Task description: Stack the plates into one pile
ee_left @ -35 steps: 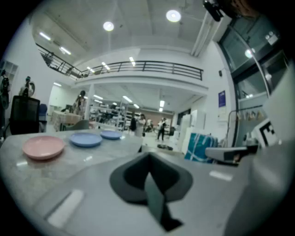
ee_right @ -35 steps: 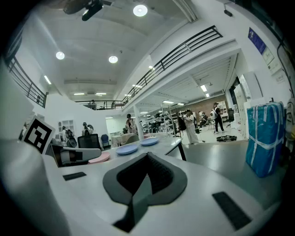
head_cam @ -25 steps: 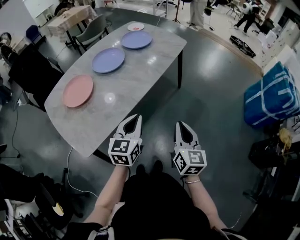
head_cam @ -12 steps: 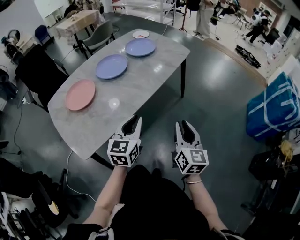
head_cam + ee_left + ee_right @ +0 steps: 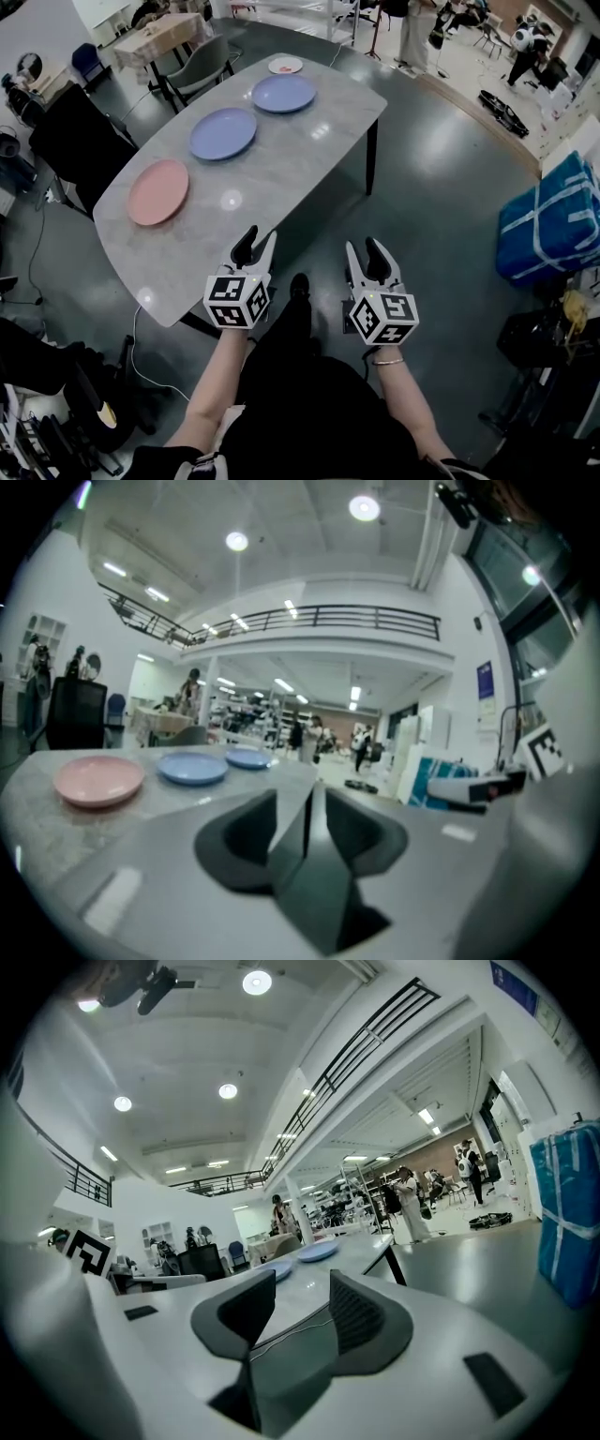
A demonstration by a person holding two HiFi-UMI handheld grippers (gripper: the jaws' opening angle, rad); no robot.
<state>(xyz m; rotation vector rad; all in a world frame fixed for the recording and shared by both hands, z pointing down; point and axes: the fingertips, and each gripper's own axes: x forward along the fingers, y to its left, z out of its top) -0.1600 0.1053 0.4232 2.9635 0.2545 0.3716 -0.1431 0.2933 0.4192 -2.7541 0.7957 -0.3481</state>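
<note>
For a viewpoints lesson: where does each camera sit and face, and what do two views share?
Head view: on the person's head, steeply down at the table and plates; forearms, left gripper, right gripper show.
Left gripper view: on that gripper, nearly level toward the pink plate; its empty jaws, just opening, show.
Right gripper view: on that gripper, along the table toward the far blue plate; empty jaws, likewise opening.
Shared: both gripper views show the far blue plate.

No words or numbers are showing legibly. Behind the jaws, the left marker cube [image 5: 236, 302] and the right marker cube [image 5: 382, 319] are bearing only black-and-white square patterns. In the left gripper view, far beyond the jaws, a blue wall sign [image 5: 485, 680] is appearing too small to read.
</note>
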